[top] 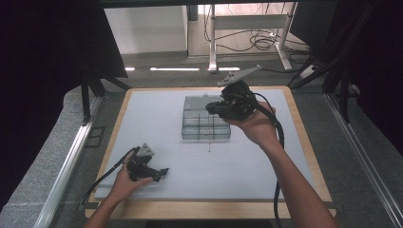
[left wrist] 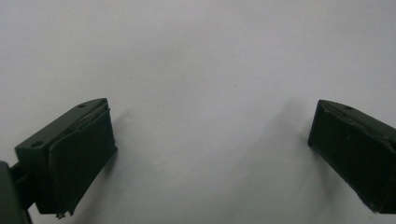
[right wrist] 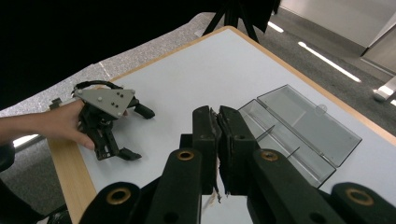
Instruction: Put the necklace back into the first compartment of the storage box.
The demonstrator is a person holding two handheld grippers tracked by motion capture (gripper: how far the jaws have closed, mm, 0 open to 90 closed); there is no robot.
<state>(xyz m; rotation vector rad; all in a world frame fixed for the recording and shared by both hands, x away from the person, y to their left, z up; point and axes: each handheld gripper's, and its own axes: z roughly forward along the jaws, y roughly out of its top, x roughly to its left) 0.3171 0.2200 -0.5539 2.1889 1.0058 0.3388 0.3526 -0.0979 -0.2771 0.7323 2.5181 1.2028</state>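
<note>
1. We hold our right gripper above the clear compartment box, jaws pressed together, nothing visibly held.
2. Our left gripper rests well short of that box, jaws wide apart, empty.

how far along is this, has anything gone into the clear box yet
Done: the clear box sits mid-table with its lid open; thin pins seem to lie inside. In hand: the right gripper is held above the box, jaws shut, perhaps on something thin I can't make out. The left gripper rests open on the table. Left: closing the lid.
</note>
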